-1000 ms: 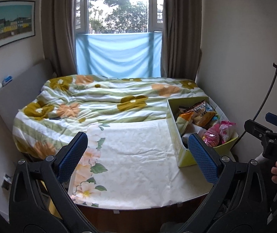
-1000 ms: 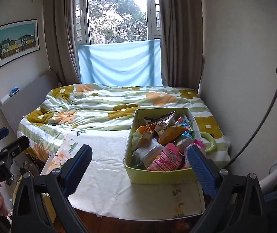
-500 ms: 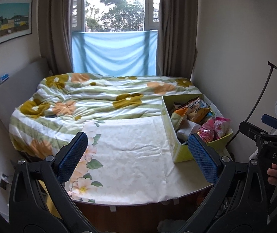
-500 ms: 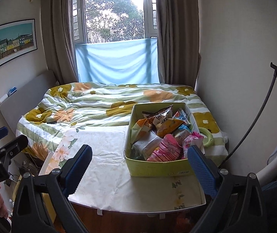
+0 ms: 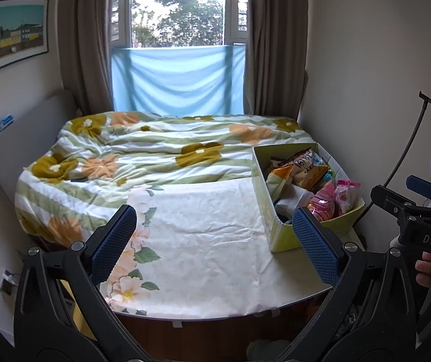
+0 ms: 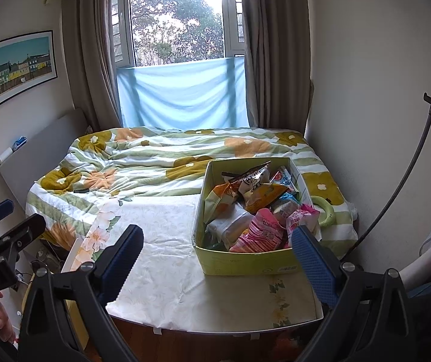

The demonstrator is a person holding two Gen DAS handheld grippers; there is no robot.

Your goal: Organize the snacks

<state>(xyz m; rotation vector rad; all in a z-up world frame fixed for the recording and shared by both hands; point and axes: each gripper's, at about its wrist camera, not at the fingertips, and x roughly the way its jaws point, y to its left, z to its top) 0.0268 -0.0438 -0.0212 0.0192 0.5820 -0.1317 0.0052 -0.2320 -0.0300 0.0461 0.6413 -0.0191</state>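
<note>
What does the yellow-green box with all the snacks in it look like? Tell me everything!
The box is a yellow-green rectangular carton, cardboard by the look of it, open on top with no lid in view. It sits flat on the white flowered cloth, near the bed's right side. Snack packets fill it: orange, brown, blue and pink ones, piled above the rim. A small barcode label is on its front wall. Neither gripper touches it.

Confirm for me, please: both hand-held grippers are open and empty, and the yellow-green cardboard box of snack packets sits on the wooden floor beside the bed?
Not quite. The yellow-green cardboard box of snack packets sits on the white floral cloth covering the tabletop, as the right wrist view shows. The left hand-held gripper and right hand-held gripper are indeed open and empty.
</note>
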